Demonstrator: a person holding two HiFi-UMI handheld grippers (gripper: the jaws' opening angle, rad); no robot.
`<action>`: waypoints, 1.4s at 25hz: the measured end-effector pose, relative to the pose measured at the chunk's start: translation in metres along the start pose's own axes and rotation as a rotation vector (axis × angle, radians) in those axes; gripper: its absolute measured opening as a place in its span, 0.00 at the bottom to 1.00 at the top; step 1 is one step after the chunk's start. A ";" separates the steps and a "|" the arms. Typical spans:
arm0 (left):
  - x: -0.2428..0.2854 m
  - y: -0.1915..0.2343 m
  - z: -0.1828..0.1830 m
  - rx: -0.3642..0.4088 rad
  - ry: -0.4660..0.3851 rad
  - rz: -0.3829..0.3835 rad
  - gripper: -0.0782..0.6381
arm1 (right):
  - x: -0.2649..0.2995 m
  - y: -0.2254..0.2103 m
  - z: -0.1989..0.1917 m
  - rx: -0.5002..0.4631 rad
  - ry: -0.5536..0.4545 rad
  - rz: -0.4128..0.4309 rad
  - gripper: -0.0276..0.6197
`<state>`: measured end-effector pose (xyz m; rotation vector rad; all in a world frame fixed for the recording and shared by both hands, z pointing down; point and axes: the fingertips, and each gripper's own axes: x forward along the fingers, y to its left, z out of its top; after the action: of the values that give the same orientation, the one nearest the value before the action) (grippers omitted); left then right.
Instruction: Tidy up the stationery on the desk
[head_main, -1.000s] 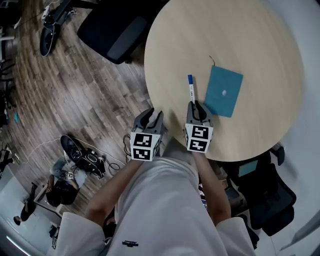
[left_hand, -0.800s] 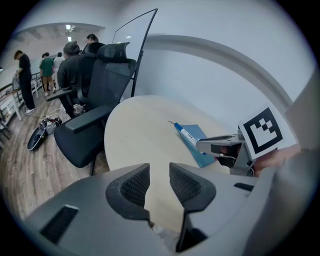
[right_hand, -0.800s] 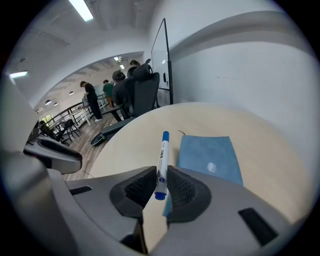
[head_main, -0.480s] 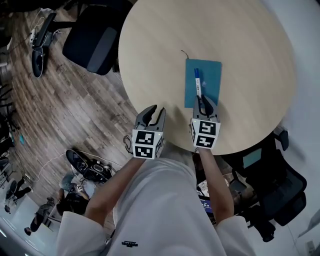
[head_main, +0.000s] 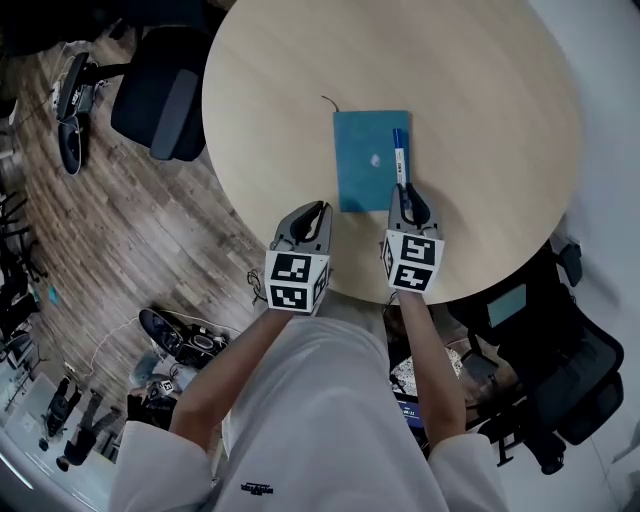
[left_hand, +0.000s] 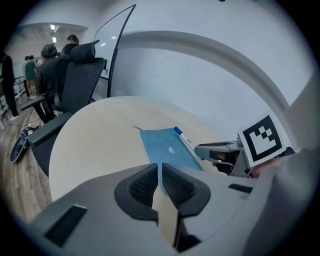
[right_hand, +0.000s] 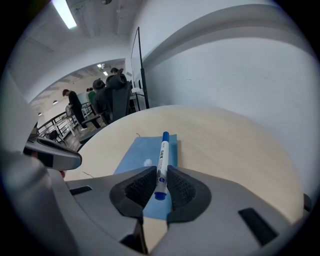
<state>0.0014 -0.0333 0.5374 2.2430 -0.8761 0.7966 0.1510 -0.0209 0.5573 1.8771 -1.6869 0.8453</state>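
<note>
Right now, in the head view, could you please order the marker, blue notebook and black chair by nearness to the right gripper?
1. Marker: in the right gripper's jaws.
2. Blue notebook: on the table, under the marker.
3. Black chair: far left, off the table.

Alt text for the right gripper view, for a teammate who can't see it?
The right gripper has its jaws shut on a white marker with a blue cap, pointing away over a blue notebook on a round wooden table. People and office chairs stand in the distance.
</note>
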 end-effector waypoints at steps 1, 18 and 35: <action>0.003 -0.004 0.001 0.000 0.000 -0.004 0.16 | 0.001 -0.005 0.000 0.005 0.000 -0.002 0.18; 0.024 -0.028 -0.004 -0.004 0.023 0.010 0.15 | 0.037 -0.045 -0.029 0.026 0.057 0.019 0.18; -0.002 -0.048 0.008 -0.003 -0.026 -0.021 0.15 | -0.009 -0.031 -0.015 0.004 0.005 0.103 0.26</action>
<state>0.0379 -0.0093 0.5159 2.2610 -0.8638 0.7579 0.1795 -0.0003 0.5630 1.8023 -1.7931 0.8930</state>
